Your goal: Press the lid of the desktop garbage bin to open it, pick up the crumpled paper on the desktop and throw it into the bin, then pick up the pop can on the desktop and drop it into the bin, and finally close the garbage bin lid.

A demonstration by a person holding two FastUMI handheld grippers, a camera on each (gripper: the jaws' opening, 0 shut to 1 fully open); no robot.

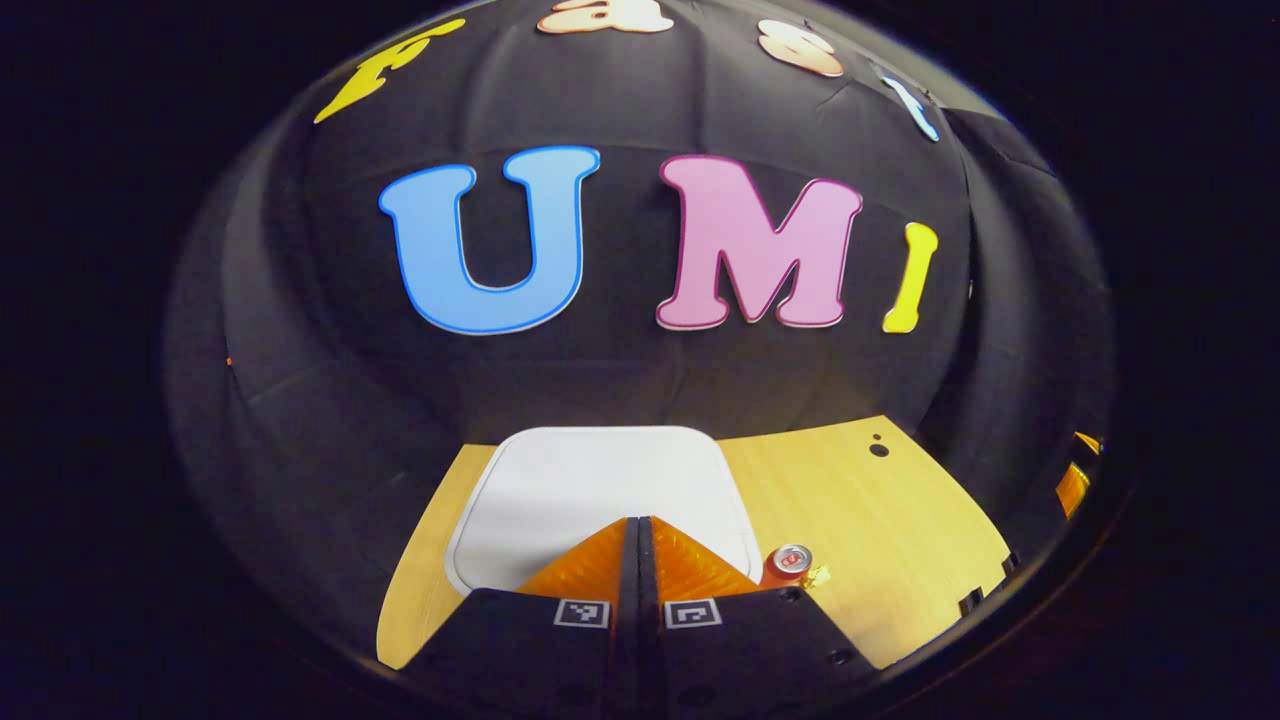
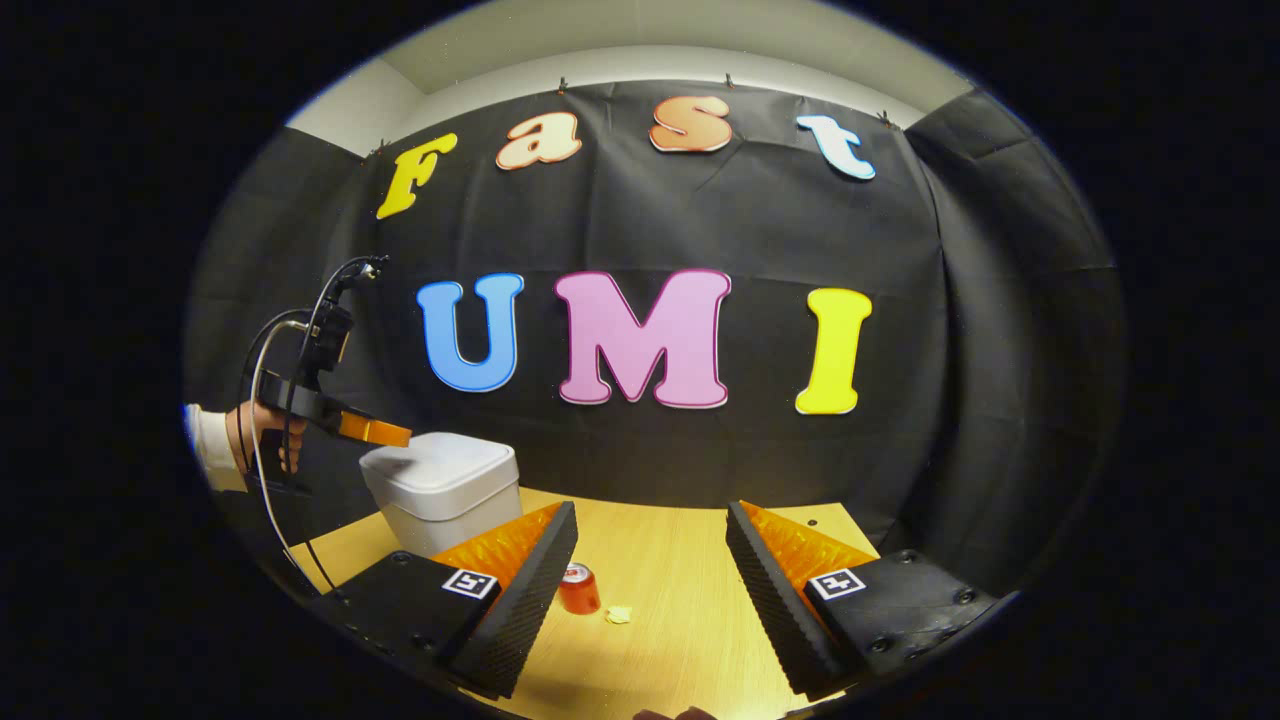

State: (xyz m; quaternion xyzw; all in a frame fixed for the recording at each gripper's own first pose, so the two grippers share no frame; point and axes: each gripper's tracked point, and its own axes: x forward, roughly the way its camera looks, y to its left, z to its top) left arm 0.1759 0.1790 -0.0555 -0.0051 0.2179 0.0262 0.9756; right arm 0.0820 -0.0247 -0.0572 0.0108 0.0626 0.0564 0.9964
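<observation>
The left gripper (image 1: 640, 522) was seen with its jaws pressed together and nothing between them, poised over the closed white lid of the garbage bin (image 1: 600, 490); contact with the lid could not be judged. In the right gripper view the same tool (image 2: 385, 432) was held by a hand (image 2: 262, 425) in a light sleeve, just above the bin (image 2: 440, 490). The right gripper (image 2: 652, 560) was spread wide and held nothing, raised above the table. The pop can (image 2: 579, 588) stood upright on the wooden tabletop (image 2: 680, 560), with the small crumpled paper (image 2: 620, 614) lying just beside it. In the left gripper view the can (image 1: 790, 563) was found close by the bin's right side. The booth's black cloth wall closed the space behind the table.
</observation>
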